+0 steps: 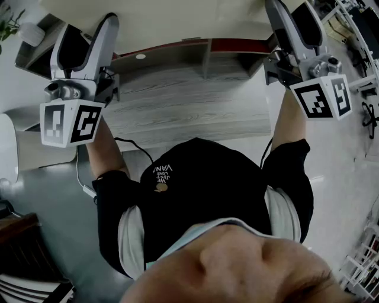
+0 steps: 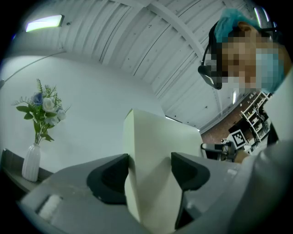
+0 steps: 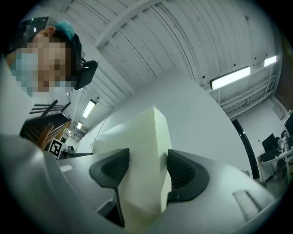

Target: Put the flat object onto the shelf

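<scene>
The left gripper (image 2: 149, 173) and right gripper (image 3: 147, 171) are each clamping wide-spread fingers (image 2: 107, 176) on an end of the thick cream flat board (image 1: 177, 18), raised above the grey wood-grain shelf (image 1: 177, 112), so lowering it level with both grips firm seems wisest.

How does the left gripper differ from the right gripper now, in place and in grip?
The left gripper holds the cream board near its left end; the right gripper holds it near its right end. In the head view, the left gripper sits lower in the picture than the right gripper. Both have their jaws closed across the board's thickness.
</scene>
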### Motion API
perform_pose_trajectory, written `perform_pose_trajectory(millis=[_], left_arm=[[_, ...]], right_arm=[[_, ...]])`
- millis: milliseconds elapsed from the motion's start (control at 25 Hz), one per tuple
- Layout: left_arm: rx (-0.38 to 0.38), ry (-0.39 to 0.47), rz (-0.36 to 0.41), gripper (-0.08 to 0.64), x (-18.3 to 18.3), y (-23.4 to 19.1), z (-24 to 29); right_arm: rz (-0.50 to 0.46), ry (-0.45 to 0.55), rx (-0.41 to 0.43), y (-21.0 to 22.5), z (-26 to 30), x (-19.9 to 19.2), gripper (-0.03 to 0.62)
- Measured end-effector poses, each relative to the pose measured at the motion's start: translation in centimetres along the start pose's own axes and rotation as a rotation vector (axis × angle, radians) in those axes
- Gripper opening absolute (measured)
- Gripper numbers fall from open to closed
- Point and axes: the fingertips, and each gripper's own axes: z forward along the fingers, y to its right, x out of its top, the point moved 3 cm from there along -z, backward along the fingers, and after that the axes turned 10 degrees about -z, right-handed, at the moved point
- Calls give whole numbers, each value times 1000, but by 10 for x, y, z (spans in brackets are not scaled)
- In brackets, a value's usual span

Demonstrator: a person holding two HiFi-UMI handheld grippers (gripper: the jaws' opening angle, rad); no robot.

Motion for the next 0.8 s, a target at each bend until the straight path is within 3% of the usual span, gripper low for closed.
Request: perform_pose_trajectory(millis=[280,800], left_arm=[[-22,31,60,302,18,10,14],[-46,63,89,302,54,-27,51]], right_arm=[[-29,50,9,9,4,20,251],[-89,61,7,23,64,47,250]])
